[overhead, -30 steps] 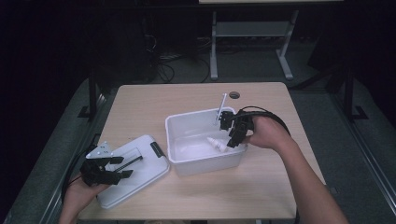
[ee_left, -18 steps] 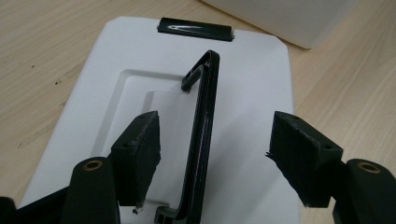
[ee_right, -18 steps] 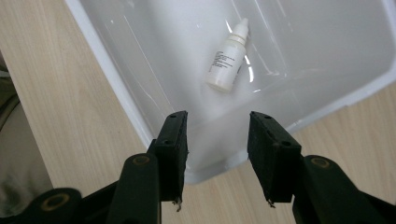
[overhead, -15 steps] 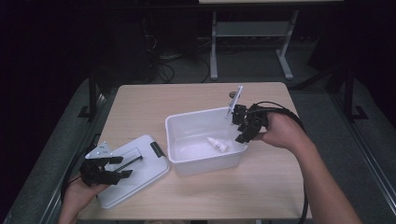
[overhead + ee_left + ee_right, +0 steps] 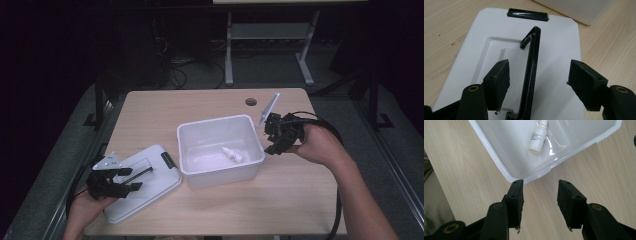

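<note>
The bin [image 5: 220, 145] stands open near the middle of the surface [image 5: 200, 105] and serves as the reference. A small white bottle [image 5: 233, 154] lies on its side on the bin floor, toward the right wall; the right gripper view shows it there too [image 5: 537, 138].

The right gripper [image 5: 274, 136] is outside the bin, just beside its right rim, above bare surface. Its fingers [image 5: 515, 197] stand a little apart and hold nothing; the jaws have just been opening, with nothing between them. This position likely clears the bin opening for closing.

The lid [image 5: 142, 182] lies flat on the surface, left of the bin and just touching its lower left corner. The left gripper [image 5: 112, 182] is over the lid. Its fingers [image 5: 499, 80] are wide apart, one on each side of the raised black handle [image 5: 531, 72], with no contact visible. This straddle probably prepares a grasp to lift the lid onto the bin.
</note>
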Motion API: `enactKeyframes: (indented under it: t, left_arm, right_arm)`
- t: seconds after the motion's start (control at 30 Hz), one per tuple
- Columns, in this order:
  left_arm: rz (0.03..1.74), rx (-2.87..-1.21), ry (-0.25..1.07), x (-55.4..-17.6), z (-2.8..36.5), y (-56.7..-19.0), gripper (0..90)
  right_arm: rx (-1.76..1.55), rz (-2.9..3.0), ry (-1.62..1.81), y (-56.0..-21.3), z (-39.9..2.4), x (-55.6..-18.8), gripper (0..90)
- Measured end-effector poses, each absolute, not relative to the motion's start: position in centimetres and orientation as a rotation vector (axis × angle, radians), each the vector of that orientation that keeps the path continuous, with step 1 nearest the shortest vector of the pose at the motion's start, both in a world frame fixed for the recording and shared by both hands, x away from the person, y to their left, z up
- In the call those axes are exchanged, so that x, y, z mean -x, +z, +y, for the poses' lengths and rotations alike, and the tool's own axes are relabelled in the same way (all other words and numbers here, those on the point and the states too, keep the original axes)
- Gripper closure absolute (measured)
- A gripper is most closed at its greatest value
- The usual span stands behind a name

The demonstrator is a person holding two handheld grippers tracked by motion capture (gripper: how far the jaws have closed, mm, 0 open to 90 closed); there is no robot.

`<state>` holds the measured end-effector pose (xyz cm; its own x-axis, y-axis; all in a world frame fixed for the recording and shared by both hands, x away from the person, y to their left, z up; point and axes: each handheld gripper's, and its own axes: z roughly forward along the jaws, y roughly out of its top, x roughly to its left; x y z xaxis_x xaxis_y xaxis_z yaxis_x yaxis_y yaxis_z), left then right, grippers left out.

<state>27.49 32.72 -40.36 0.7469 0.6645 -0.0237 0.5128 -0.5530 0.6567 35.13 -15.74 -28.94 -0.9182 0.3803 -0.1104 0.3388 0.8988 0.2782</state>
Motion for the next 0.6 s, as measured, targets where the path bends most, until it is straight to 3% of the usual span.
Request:
enactKeyframes:
  t: [0.6]
  left_arm:
    - [0.883,-2.300,0.291,-27.8,32.6,-40.7,32.7]
  right_arm:
    - [-0.714,2.840,0.451,-32.0,-20.6,-33.1,43.6]
